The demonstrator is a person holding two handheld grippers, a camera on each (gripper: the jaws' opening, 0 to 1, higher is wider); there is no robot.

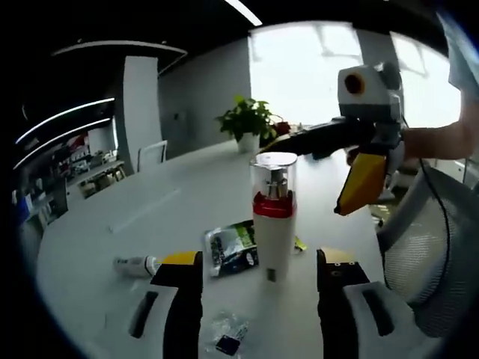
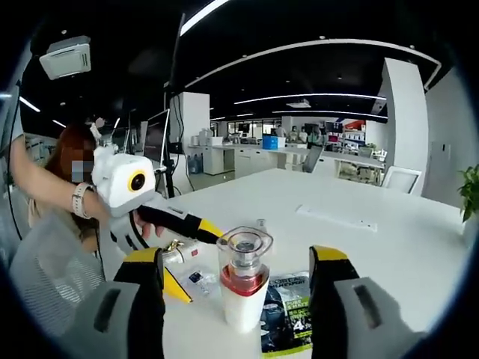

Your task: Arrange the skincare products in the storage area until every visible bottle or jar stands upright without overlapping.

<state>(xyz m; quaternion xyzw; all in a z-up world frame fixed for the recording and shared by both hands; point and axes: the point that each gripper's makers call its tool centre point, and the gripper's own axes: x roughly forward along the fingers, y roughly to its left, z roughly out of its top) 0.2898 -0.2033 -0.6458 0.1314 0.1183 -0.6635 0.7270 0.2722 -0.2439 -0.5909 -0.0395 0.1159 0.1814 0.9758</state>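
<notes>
A white bottle (image 1: 273, 224) with a red collar and a clear cap stands upright on the white table (image 1: 150, 209). In the left gripper view it rises between my left gripper's (image 1: 260, 258) open jaws, with gaps on both sides. From the right gripper view, the same bottle (image 2: 243, 288) stands between my right gripper's (image 2: 238, 254) open jaws, untouched. A small white tube (image 1: 135, 265) lies on its side left of the left jaw. The right gripper (image 1: 361, 183) hangs above the table beyond the bottle.
A green and black sachet (image 1: 232, 248) lies flat beside the bottle, also seen as the sachet (image 2: 288, 310). A small clear packet (image 1: 228, 333) lies near the front edge. A potted plant (image 1: 247, 123) stands at the far end. A mesh chair (image 1: 426, 254) and a person (image 2: 45, 187) are beside the table.
</notes>
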